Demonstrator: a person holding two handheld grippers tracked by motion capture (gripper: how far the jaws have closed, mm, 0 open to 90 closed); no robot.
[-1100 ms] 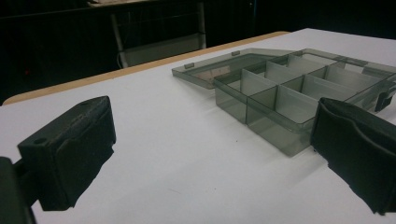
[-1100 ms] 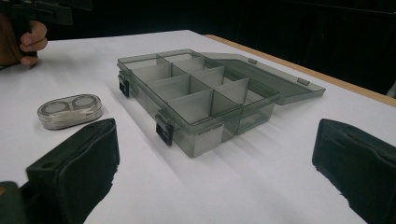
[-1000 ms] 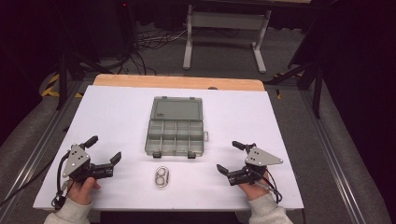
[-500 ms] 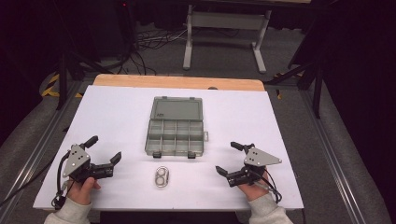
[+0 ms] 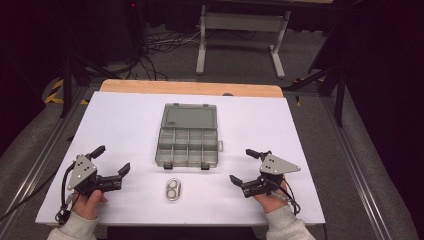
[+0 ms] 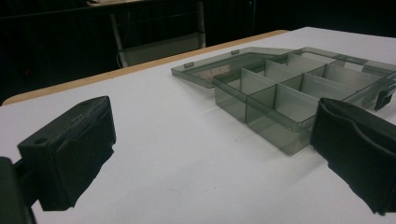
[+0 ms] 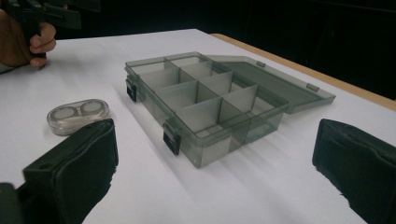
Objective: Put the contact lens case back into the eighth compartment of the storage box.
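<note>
A grey see-through compartment box (image 5: 188, 145) lies open in the middle of the white table, lid (image 5: 190, 118) folded back flat; its cells look empty (image 7: 205, 100) (image 6: 285, 88). A small clear double-lens case (image 5: 173, 189) (image 7: 78, 114) rests just in front of the box. My left gripper (image 5: 111, 164) sits at the near left, open, nothing between its jaws (image 6: 205, 158). My right gripper (image 5: 244, 166) sits at the near right, open and empty (image 7: 215, 168). Both point toward the box from a distance.
The white table top (image 5: 120, 125) ends in a wooden strip (image 5: 190, 88) at the far edge. Beyond it stand a metal frame (image 5: 240, 30) and loose cables (image 5: 150, 45) on the dark floor. Rails run along both table sides.
The right gripper has drifted slightly toward the near edge. The left gripper, box and lens case have not moved.
</note>
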